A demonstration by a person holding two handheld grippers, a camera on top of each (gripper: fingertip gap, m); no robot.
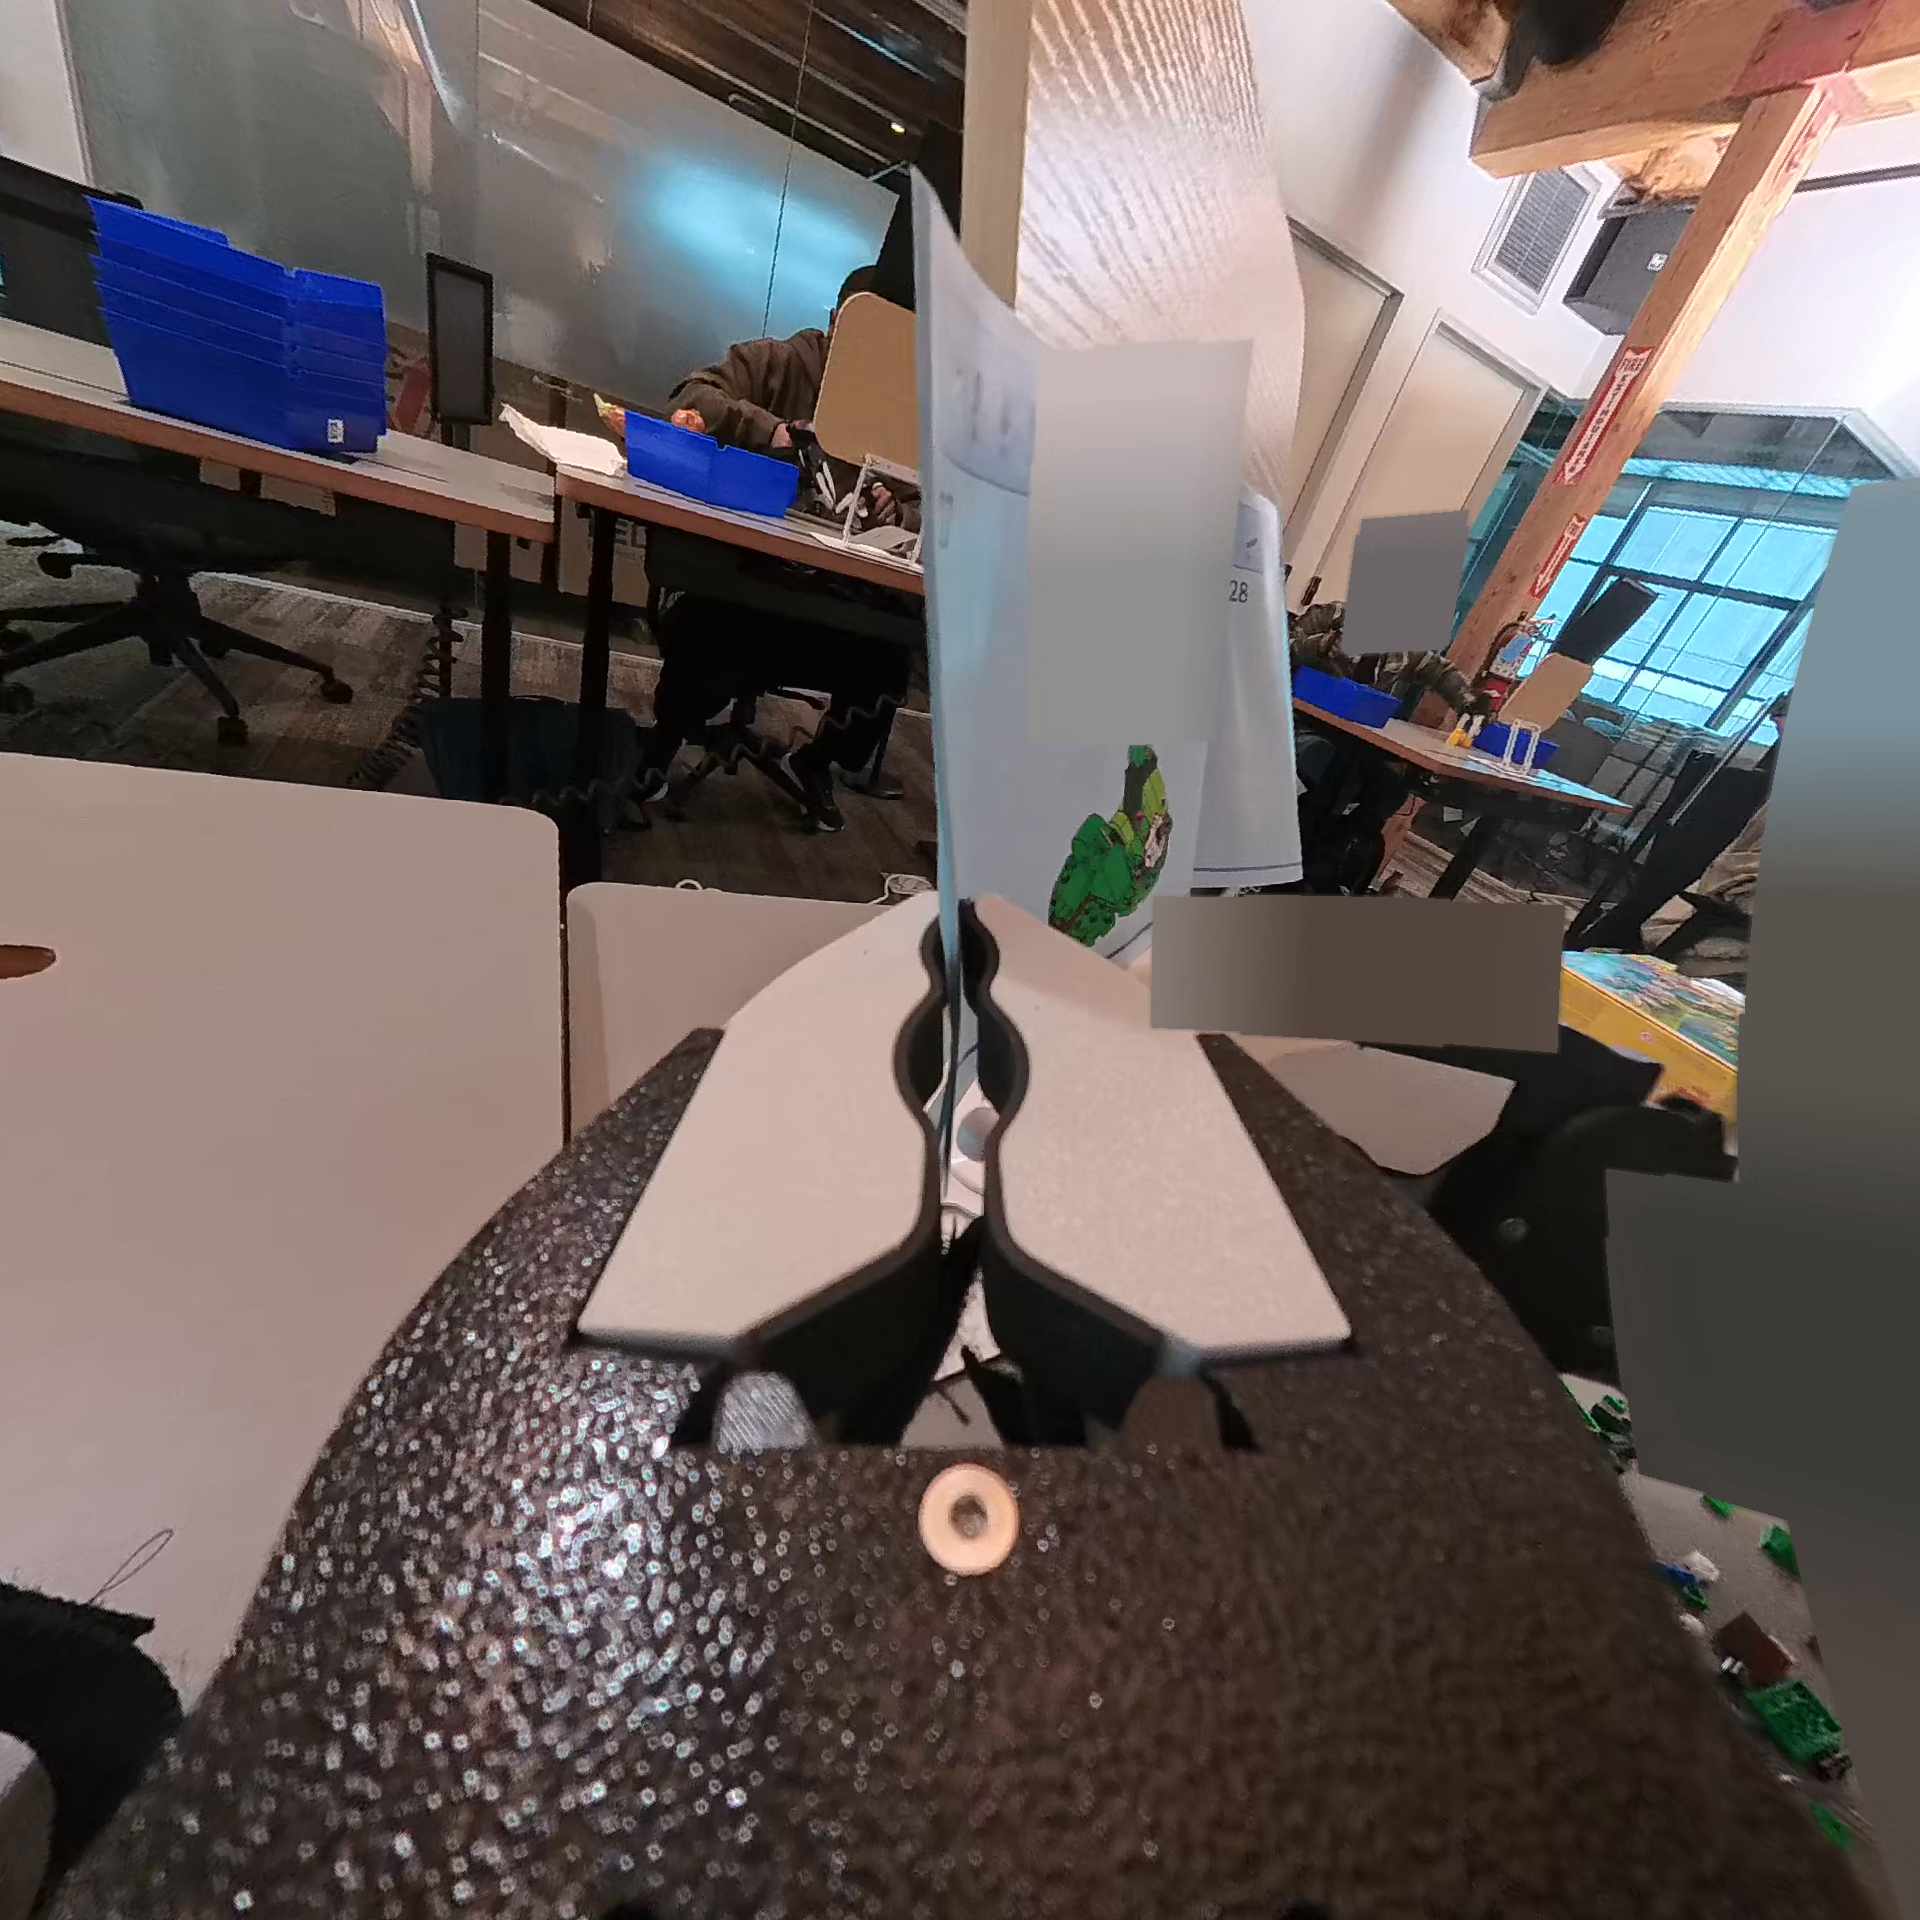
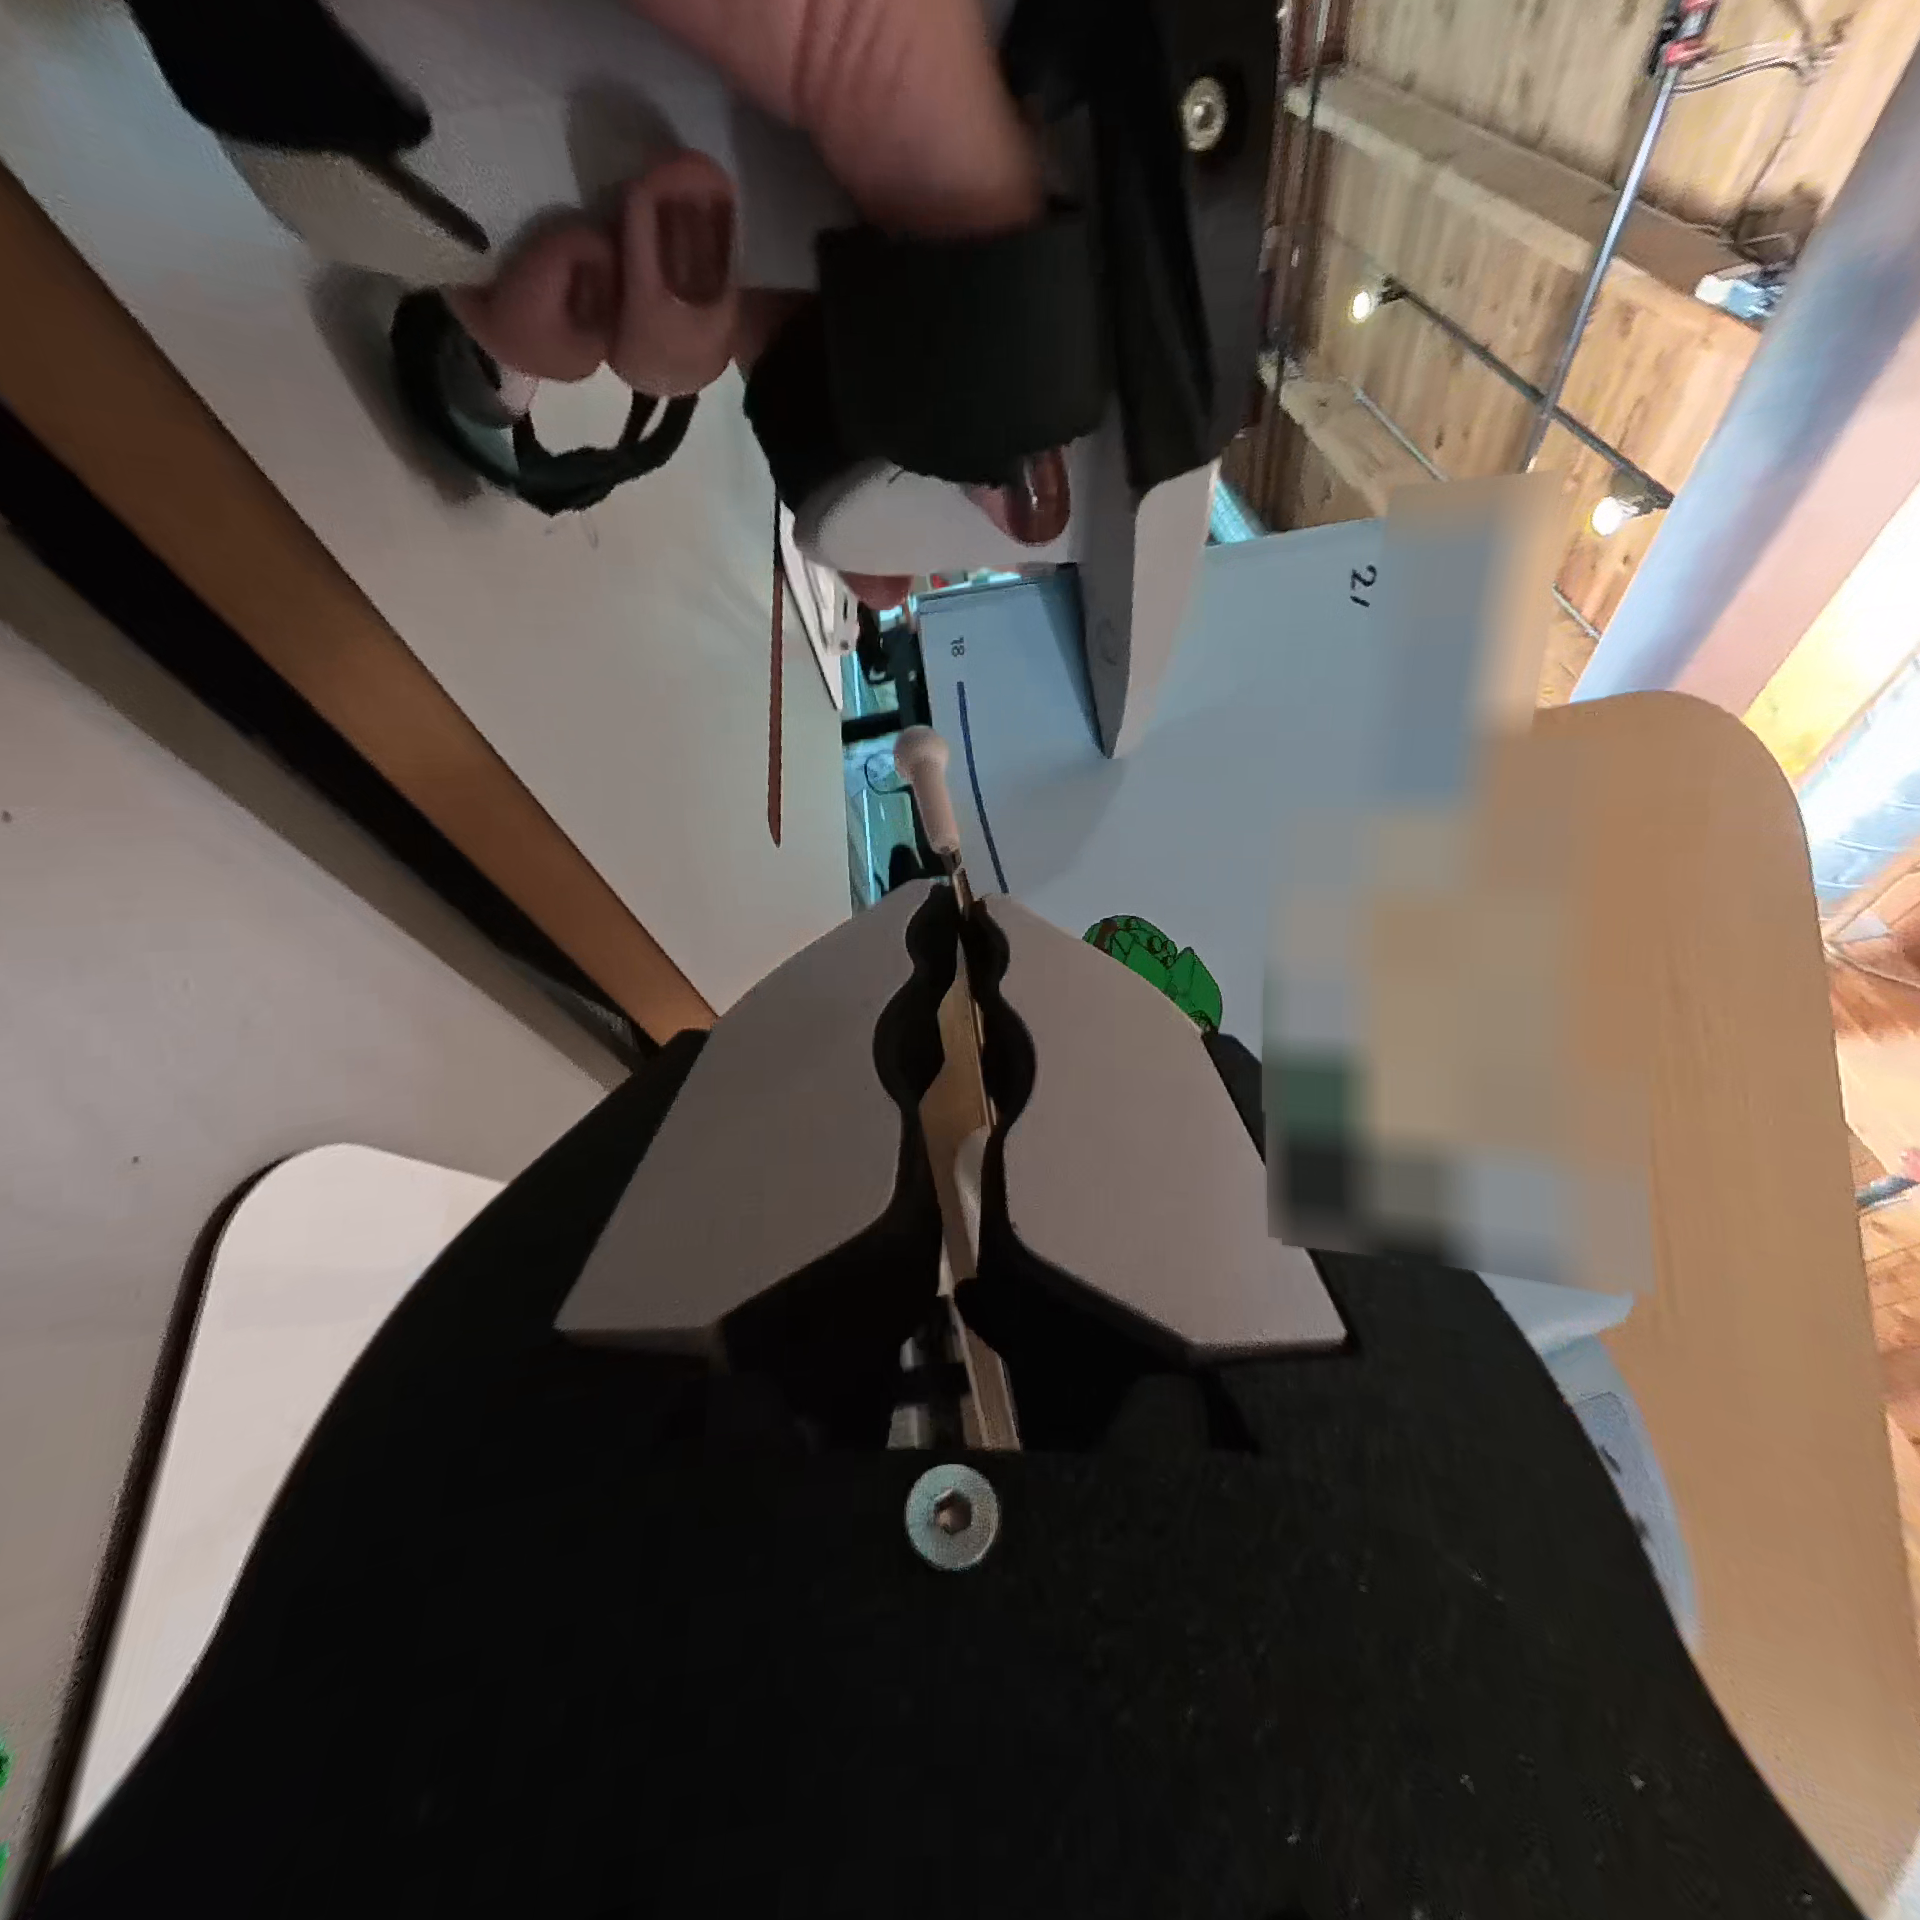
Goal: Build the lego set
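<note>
The right gripper has its 2 grey fingers pinched on the thin edge of a tan wooden panel that runs up between them; a small white peg projects past the tips. Beyond lies an open instruction booklet, pale blue, with a green printed figure just right of the fingertips. At the top a hand grips the other gripper, which is clamped on a booklet page. A white tabletop fills the left.

Stacked blue bins on a far desk (office chair beneath).
</note>
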